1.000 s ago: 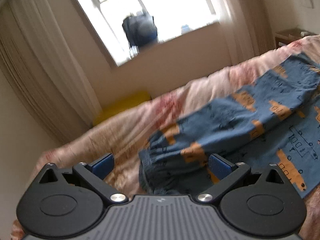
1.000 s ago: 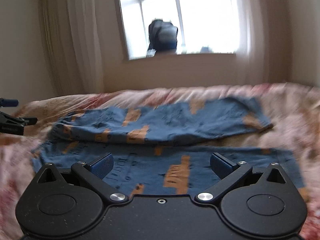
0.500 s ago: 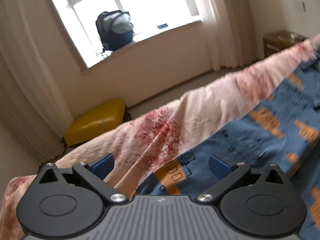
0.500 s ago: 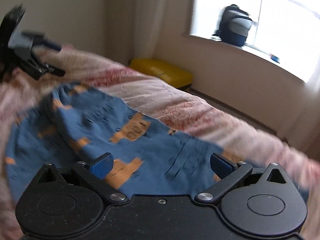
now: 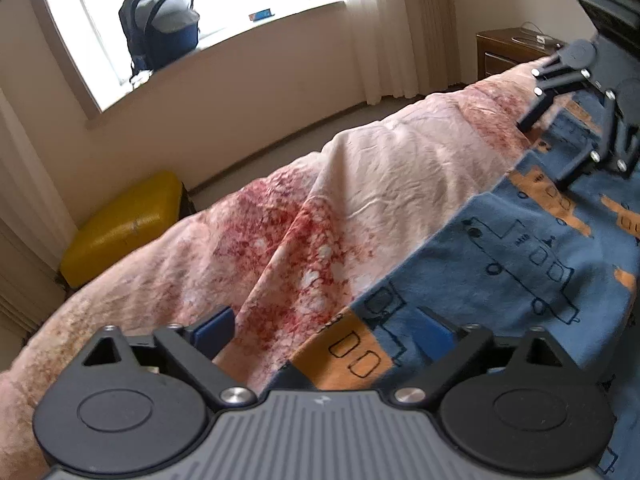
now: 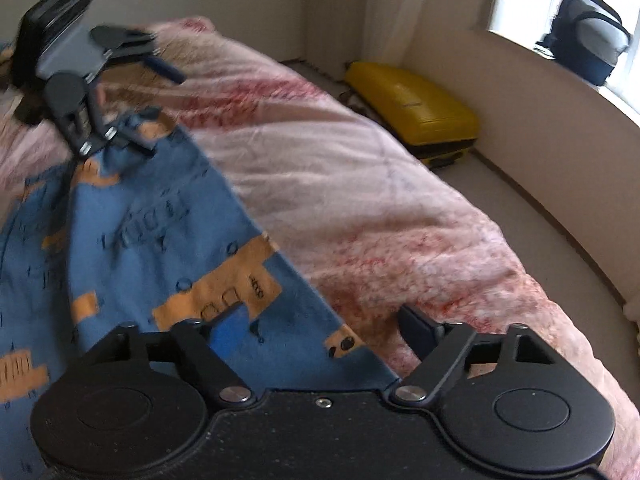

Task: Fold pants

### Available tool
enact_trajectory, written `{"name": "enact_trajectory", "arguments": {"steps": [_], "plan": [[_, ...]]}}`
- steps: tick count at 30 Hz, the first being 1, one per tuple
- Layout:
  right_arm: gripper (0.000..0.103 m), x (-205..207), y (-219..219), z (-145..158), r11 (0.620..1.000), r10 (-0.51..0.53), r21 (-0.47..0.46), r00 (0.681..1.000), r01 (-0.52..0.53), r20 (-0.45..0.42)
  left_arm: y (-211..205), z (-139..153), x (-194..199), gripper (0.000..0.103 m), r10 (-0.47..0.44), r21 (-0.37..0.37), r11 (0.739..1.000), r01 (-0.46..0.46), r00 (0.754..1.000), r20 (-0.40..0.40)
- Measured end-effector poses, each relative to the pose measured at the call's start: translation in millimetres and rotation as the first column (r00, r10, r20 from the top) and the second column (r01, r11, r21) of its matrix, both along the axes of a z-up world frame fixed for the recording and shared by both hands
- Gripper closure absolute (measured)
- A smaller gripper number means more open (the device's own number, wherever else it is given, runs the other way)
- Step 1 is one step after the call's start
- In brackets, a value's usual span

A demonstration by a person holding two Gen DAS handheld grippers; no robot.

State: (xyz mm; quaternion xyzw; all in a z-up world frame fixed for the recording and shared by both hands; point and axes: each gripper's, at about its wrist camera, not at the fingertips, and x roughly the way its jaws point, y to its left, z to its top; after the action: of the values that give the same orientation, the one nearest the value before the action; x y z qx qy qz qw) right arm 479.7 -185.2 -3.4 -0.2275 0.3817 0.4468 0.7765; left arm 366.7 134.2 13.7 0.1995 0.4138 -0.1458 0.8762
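Note:
Blue pants [image 5: 520, 248] with orange and outline prints lie flat on a pink quilt [image 5: 360, 176]. My left gripper [image 5: 322, 332] hangs low over one corner of their long edge, jaws closing, with the cloth's edge between the blue pads [image 5: 212, 330] but not pinched. My right gripper [image 6: 320, 330] is at the other end of that edge of the pants [image 6: 152, 240], jaws also closing around the hem without pressing it. Each gripper shows in the other's view: the right gripper [image 5: 542, 152] at the top right, the left gripper [image 6: 156, 110] at the top left.
A yellow suitcase [image 5: 120, 224] lies on the floor beyond the bed's far edge. A dark backpack [image 5: 160, 36] stands on the windowsill. A wooden nightstand [image 5: 512, 48] is by the curtain [image 5: 400, 32].
Both grippers have swung across and sunk to the pants' far long edge, one at each end. The right one has rolled. Both pairs of jaws have narrowed a little.

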Motion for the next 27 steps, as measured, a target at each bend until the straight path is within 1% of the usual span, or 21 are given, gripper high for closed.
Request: {"name": "enact_trajectory", "arguments": {"steps": [1,3,5,6,7,8,9,10,11,12,14,15,16,17,19,22,25,26,27], "plan": [[0.021,-2.3,0.2,-1.7,1.000,0.014,-0.007,1.000,-0.014,0.004,3.9,0.5,2.4,0.011,0.006,-0.019,1.000,-0.007,1.000,-0.012],[0.020,-5.3,-1.7,-5.6,1.000,0.026,-0.007,1.000,-0.026,0.011,11.4,2.7,3.7,0.019,0.010,-0.040,0.999,-0.012,0.999,-0.037],[0.020,-4.3,-4.7,-9.1,1.000,0.011,0.007,1.000,-0.011,0.005,16.4,1.7,6.4,0.035,0.013,-0.060,0.998,-0.017,0.997,-0.071],[0.020,-3.7,-6.6,-10.7,1.000,0.003,0.015,1.000,-0.003,-0.001,18.6,2.3,5.5,0.040,0.007,-0.079,0.997,-0.015,0.996,-0.092],[0.021,-3.9,-8.2,-11.9,1.000,-0.004,0.024,1.000,0.004,-0.004,20.0,3.4,4.5,0.049,0.001,-0.094,0.996,-0.011,0.994,-0.106],[0.024,-3.9,-8.1,-12.2,1.000,-0.007,0.027,1.000,0.007,-0.001,20.7,4.0,2.7,0.056,-0.006,-0.097,0.995,-0.005,0.993,-0.119],[0.028,-5.6,-7.9,-12.2,1.000,-0.007,0.025,1.000,0.007,0.009,20.5,4.1,0.8,0.061,-0.009,-0.084,0.996,-0.001,0.993,-0.121],[0.037,-6.8,-7.4,-11.8,1.000,-0.003,0.023,1.000,0.003,0.013,19.8,4.2,-0.9,0.073,-0.005,-0.067,0.998,-0.003,0.993,-0.120],[0.047,-7.9,-7.6,-11.3,1.000,0.001,0.022,1.000,-0.001,0.013,18.6,4.8,-2.6,0.089,0.007,-0.049,0.999,-0.013,0.993,-0.118],[0.053,-9.5,-7.7,-10.5,1.000,0.003,0.021,1.000,-0.003,0.012,16.6,5.3,-4.3,0.093,0.024,-0.027,0.999,-0.027,0.993,-0.112],[0.074,-13.5,-6.5,-8.8,1.000,0.003,0.014,1.000,-0.004,0.018,8.8,7.4,-9.0,0.101,0.050,0.016,0.999,-0.049,0.995,-0.082],[0.080,-15.9,-6.2,-8.2,1.000,0.001,0.008,1.000,-0.001,0.024,2.5,8.9,-12.3,0.101,0.063,0.050,0.997,-0.060,0.997,-0.054],[0.092,-18.8,-4.7,-7.4,1.000,0.001,-0.004,0.999,-0.001,0.039,-3.9,11.0,-15.1,0.102,0.077,0.078,0.994,-0.074,0.997,-0.026],[0.100,-22.1,-2.4,-7.0,1.000,0.002,-0.023,0.998,0.000,0.064,-8.7,14.5,-18.6,0.102,0.095,0.092,0.991,-0.095,0.995,0.003],[0.102,-28.4,1.4,-3.1,0.999,0.001,-0.054,0.993,0.005,0.115,-13.5,26.7,-22.4,0.103,0.149,0.078,0.985,-0.154,0.987,0.061],[0.102,-34.0,5.3,12.5,0.998,-0.010,-0.064,0.979,0.023,0.202,-11.3,45.4,-22.7,0.103,0.215,0.045,0.974,-0.223,0.966,0.146],[0.102,-28.5,9.3,34.7,0.996,-0.064,-0.044,0.946,0.082,0.318,-11.5,59.8,-17.6,0.103,0.246,0.032,0.964,-0.263,0.933,0.263],[0.102,-24.3,10.7,42.3,0.994,-0.086,-0.028,0.929,0.103,0.359,-10.7,62.7,-13.7,0.103,0.259,0.026,0.960,-0.279,0.920,0.294],[0.102,-18.9,13.5,49.2,0.993,-0.107,-0.012,0.912,0.122,0.396,-8.9,65.0,-8.2,0.103,0.277,0.015,0.955,-0.295,0.911,0.305]]}}
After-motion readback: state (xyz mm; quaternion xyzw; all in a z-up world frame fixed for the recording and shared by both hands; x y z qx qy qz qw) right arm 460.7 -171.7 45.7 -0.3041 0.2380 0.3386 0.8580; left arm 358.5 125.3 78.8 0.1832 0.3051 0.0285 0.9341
